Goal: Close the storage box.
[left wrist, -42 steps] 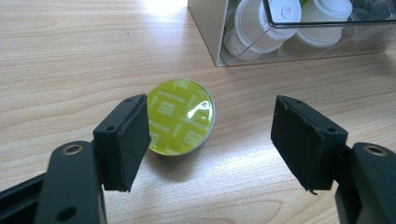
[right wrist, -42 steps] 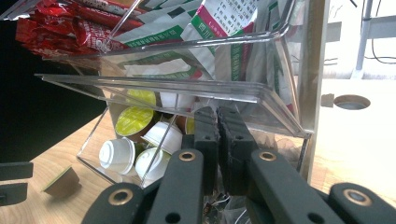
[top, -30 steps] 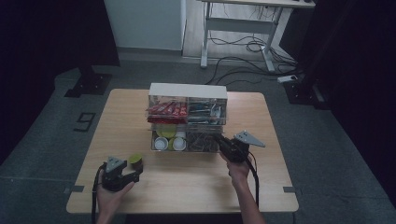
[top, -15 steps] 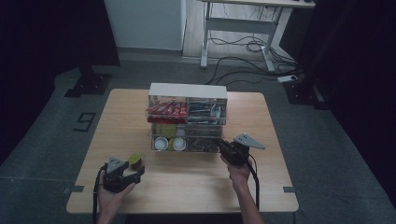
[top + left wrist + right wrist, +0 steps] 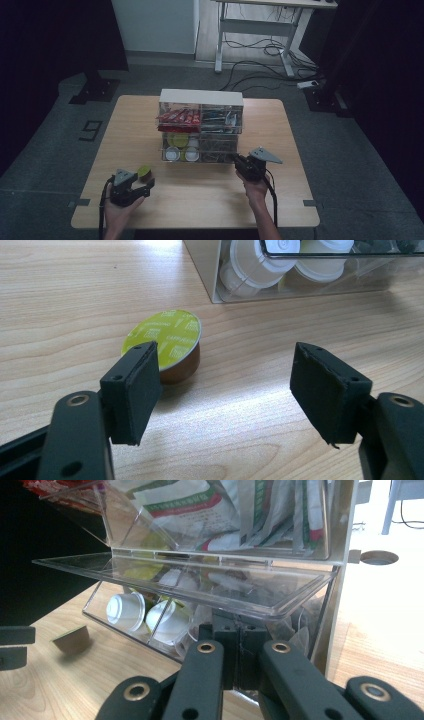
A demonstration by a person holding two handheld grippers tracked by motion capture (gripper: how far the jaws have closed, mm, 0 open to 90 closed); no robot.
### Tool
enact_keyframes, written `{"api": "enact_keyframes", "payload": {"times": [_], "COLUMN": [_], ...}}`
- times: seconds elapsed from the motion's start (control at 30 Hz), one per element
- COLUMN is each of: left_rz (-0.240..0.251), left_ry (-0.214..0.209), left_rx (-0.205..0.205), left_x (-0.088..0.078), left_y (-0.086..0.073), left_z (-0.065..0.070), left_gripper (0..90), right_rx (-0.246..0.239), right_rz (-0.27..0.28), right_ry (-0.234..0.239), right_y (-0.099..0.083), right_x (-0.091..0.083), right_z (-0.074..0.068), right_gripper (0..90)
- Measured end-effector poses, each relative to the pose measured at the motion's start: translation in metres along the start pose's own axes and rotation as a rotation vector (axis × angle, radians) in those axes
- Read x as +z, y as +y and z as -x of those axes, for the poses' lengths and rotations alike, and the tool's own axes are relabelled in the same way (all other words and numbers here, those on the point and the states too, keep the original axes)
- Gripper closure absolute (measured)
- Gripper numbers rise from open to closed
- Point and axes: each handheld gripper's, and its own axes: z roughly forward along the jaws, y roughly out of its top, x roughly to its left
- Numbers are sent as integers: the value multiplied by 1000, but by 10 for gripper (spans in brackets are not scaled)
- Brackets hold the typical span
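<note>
While the green-lidded capsule is lying on the table just in front of the clear organiser, apart from it, the work is reading as partly done: one capsule is out, not yet gripped.

- Left gripper: jaws are standing released, empty; capsule is sitting just beyond the left pad, not between the pads.
- Right gripper: jaws are clenched together, apparently pinching the lower edge of the organiser's clear hinged flap, which is standing raised.
- Judged remaining: closing on the capsule, carrying it off, lowering the flap.
- High view is giving the layout: left gripper near the table's front left, right gripper at the organiser's lower right corner.
- Left gripper view is revealing the lid's print; right gripper view is revealing white capsules and sachets inside.
</note>
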Motion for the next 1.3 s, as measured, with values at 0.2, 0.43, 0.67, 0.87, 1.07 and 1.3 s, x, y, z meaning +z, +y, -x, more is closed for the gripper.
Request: {"api": "enact_keyframes", "payload": {"times": [0.2,0.43,0.67,0.87,1.07,1.3], "left_rz": [-4,-7,-12,-17,-18,-18], "left_ry": [-3,-4,-9,-9,-9,-8], "left_rx": [0,0,-2,-3,-4,-6], "left_x": [1,2,3,4,3,3], "left_y": [-1,-1,-2,-2,-2,-2], "left_z": [1,0,0,0,-1,-2], "left_gripper": [286,286,286,286,285,285], "right_rx": [-4,-5,-4,8,8,21], "right_rz": [-23,-50,-76,-103,-124,-161], "right_ry": [0,-2,-8,-10,-14,-17], "right_y": [-5,-11,-18,-23,-27,-33], "right_x": [-1,-1,0,2,2,5], "right_z": [-1,-2,0,2,4,7], "right_gripper": [890,890,889,889,887,882]}}
